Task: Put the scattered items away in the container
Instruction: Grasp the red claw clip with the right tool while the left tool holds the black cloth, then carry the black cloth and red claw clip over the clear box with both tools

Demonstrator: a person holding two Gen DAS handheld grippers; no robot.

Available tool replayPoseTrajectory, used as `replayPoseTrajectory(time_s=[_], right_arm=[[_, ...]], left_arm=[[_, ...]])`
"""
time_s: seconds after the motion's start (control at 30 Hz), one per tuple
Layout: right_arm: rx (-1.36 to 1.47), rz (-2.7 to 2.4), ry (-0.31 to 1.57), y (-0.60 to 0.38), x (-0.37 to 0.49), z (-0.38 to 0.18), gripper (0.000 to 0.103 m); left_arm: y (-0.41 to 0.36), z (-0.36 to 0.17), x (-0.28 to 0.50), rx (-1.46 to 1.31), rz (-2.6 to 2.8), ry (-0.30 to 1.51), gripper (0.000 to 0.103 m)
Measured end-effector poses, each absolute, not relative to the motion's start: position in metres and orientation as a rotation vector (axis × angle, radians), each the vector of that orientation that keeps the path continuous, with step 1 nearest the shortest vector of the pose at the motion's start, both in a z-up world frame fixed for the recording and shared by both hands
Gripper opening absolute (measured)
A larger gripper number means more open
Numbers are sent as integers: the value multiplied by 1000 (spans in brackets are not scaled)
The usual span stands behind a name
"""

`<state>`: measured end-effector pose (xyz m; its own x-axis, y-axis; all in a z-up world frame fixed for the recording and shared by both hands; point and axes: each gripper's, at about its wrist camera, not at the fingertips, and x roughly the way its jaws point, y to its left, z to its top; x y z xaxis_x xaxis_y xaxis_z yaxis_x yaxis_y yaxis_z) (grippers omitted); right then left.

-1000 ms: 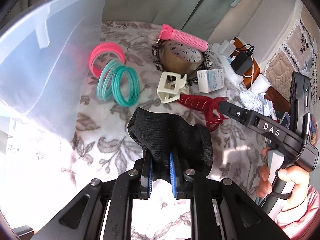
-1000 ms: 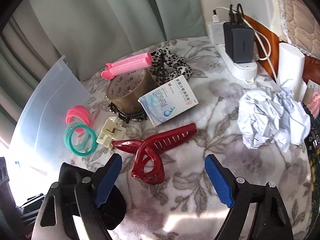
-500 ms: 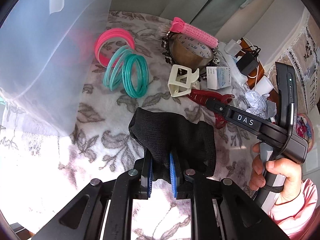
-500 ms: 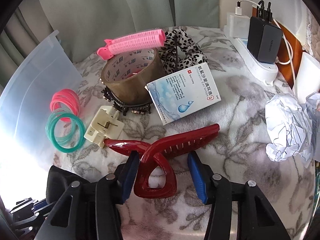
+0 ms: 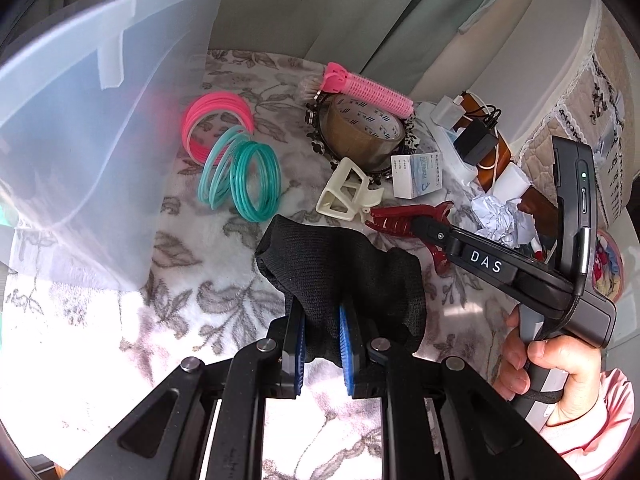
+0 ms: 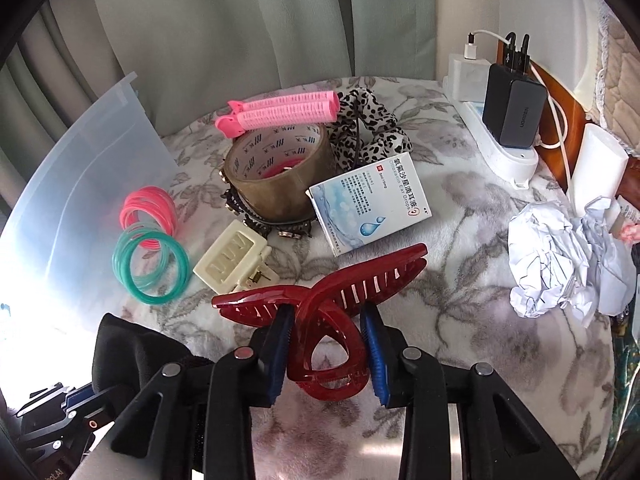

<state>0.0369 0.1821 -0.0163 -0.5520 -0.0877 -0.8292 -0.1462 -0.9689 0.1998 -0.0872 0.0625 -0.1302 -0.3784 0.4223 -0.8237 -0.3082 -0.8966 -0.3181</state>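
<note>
My left gripper [image 5: 322, 320] is shut on a black knitted cloth [image 5: 340, 264], held just above the flowered blanket beside the clear plastic container [image 5: 80, 120]. My right gripper [image 6: 326, 332] is closing on a dark red hair claw clip [image 6: 328, 292]; both blue pads touch the clip's looped handles. In the left wrist view the right gripper's finger lies over the clip [image 5: 396, 216], a person's hand [image 5: 560, 356] on the handle. Scattered beyond: cream clip [image 6: 228, 264], teal bangles [image 6: 150, 270], pink bangles [image 6: 150, 212], tape roll [image 6: 280, 176], pink roller [image 6: 280, 114], ear-drops box [image 6: 368, 204].
The container [image 6: 80, 184] stands at the left, tilted. A leopard scrunchie [image 6: 368, 128] lies behind the tape. Crumpled paper [image 6: 560, 260] sits at the right. A power strip with chargers [image 6: 508, 120] and a wooden edge [image 6: 560, 112] line the far right; curtains hang behind.
My right gripper moved forward over the red claw clip and its jaws narrowed from wide open to touching the clip's handles. The left gripper kept its hold on the black cloth.
</note>
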Motion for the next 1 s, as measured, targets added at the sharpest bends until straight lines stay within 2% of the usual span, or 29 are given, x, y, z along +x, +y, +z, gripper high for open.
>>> replayPoseTrajectory(time_s=[0.23, 1.0], right_arm=[[-1373, 2755, 385, 182, 57, 13, 37], [-869, 2948, 401, 172, 111, 160, 37]], left_arm=[[63, -102, -78, -1315, 2346, -131, 15], [65, 24, -49, -894, 2513, -110, 15]])
